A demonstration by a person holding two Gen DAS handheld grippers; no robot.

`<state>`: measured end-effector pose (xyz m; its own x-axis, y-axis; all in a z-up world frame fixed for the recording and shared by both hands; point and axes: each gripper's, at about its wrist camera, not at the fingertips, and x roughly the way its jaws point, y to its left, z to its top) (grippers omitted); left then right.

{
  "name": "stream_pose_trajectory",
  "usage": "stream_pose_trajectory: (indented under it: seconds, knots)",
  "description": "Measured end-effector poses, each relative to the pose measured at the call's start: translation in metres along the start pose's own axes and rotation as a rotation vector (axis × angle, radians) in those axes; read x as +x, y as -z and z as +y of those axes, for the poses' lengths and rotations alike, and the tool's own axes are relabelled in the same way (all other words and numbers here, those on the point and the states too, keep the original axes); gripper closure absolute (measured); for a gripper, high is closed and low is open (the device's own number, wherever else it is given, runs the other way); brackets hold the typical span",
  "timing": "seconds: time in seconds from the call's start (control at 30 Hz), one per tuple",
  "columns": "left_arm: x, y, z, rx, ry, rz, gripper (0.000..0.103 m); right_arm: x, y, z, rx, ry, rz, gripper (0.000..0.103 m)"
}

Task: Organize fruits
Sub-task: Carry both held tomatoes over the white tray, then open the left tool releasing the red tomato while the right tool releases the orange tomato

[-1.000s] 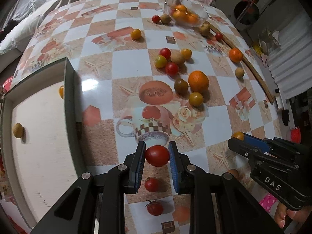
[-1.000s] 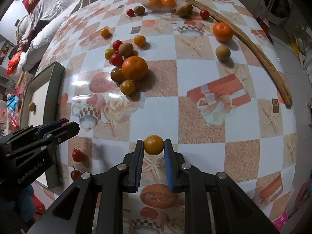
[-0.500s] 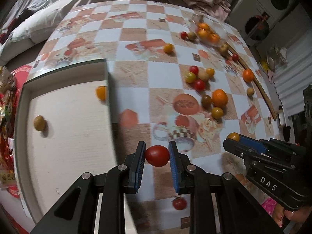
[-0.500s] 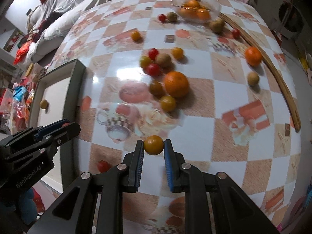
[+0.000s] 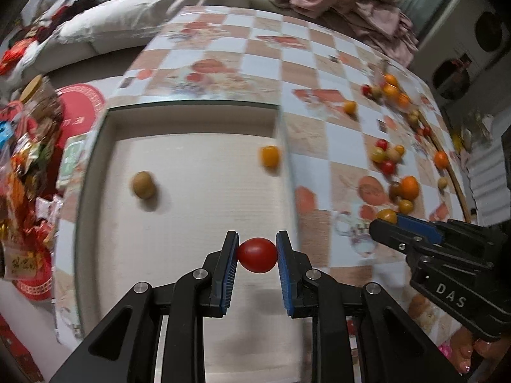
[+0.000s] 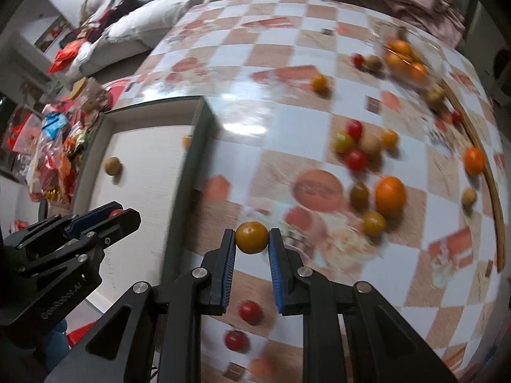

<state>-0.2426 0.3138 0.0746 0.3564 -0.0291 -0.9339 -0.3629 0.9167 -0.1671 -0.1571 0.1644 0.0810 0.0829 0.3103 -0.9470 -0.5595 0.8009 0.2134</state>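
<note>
- A red tomato (image 5: pixel 257 254) was held clamped in the left gripper (image 5: pixel 257 255) above the tray (image 5: pixel 191 108).
- An orange tomato (image 6: pixel 251 236) was gripped by the right gripper (image 6: pixel 252 239) over the table (image 6: pixel 281 102).
- Two fruits (image 5: pixel 144 185) were seen in the tray; most fruit was left scattered.

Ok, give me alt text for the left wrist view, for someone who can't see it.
The left claw grips a red tomato above a shallow white tray that holds a brown fruit and an orange fruit. To the right, the right claw holds a yellow-orange tomato over a checkered table scattered with fruit.
</note>
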Motion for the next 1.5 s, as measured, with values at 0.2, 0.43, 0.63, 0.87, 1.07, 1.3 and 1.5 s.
stream_pose_trajectory:
  seconds: [0.2,0.43,0.63,0.87,1.07,1.3,1.5]
  knots:
    - [-0.001,0.005,0.036,-0.053,-0.048,-0.002,0.077,0.01,-0.015,0.037,-0.07,-0.028,0.001,0.08]
    - [0.006,0.01,0.068,-0.09,-0.107,-0.002,0.077,0.027,-0.032,0.069,-0.106,-0.065,0.011,0.08]
    - [0.017,0.012,0.086,-0.109,-0.151,0.004,0.077,0.051,-0.044,0.087,-0.121,-0.066,0.035,0.08]
    - [0.03,0.013,0.092,-0.1,-0.171,0.024,0.077,0.075,-0.054,0.094,-0.14,-0.039,0.056,0.08]
    - [0.035,0.013,0.092,-0.091,-0.187,0.028,0.077,0.086,-0.056,0.094,-0.144,-0.018,0.071,0.08]
    - [0.037,0.011,0.09,-0.075,-0.215,0.038,0.063,0.092,-0.053,0.096,-0.162,0.005,0.074,0.08]
    - [0.035,0.012,0.091,-0.078,-0.213,0.034,0.032,0.092,-0.053,0.1,-0.196,0.003,0.082,0.072]
